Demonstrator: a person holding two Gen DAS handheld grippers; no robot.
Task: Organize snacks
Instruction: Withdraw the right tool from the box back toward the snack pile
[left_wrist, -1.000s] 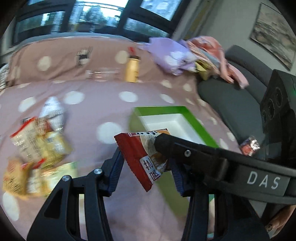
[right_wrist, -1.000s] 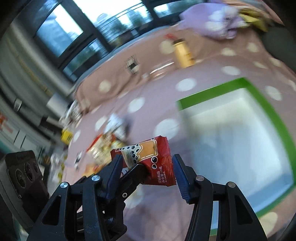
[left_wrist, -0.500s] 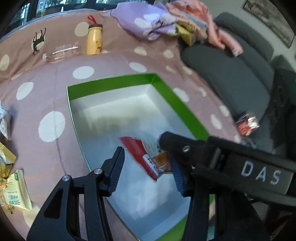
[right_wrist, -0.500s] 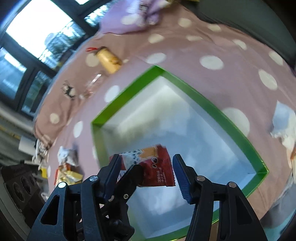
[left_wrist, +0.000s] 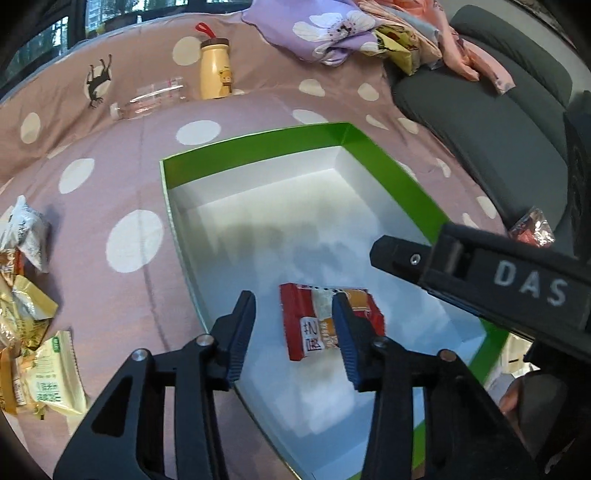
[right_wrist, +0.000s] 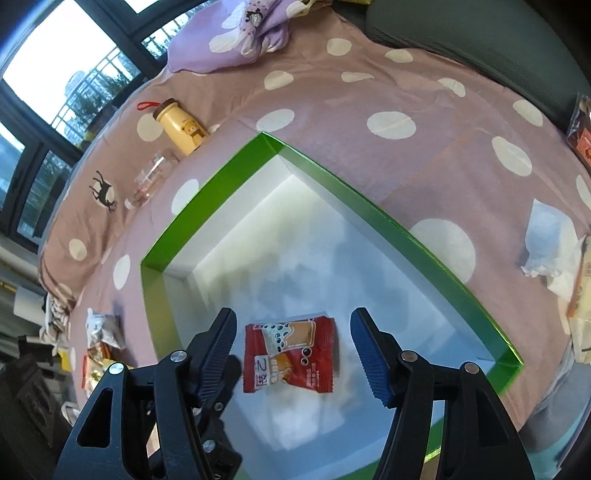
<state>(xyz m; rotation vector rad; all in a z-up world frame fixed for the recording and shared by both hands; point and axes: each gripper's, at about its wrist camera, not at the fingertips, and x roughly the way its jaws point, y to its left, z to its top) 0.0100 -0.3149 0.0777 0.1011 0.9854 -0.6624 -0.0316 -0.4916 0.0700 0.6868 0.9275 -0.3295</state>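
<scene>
A red snack packet (left_wrist: 314, 325) lies flat on the white floor of the green-rimmed box (left_wrist: 258, 147). My left gripper (left_wrist: 293, 299) hovers just above it. Its jaws are closing, the packet shows in the gap below them, and neither pad presses on it. The right finger hides part of the packet. In the right wrist view the packet (right_wrist: 291, 354) lies between the fingers of my right gripper (right_wrist: 293, 314), whose jaws are opening and stand clear of it on both sides. The right gripper's arm crosses the left wrist view.
A pile of snack packets (left_wrist: 26, 314) lies left of the box on the dotted pink cover. A yellow bottle (left_wrist: 215, 70) and a clear bottle (left_wrist: 151, 98) sit behind it. Grey sofa (left_wrist: 498, 110) on the right, with a foil snack (left_wrist: 532, 230). White tissue (right_wrist: 550, 251) right of the box.
Both grippers moved from over the cover to above the box and came down. The red packet, held between them earlier, has left the jaws and lies on the box floor.
</scene>
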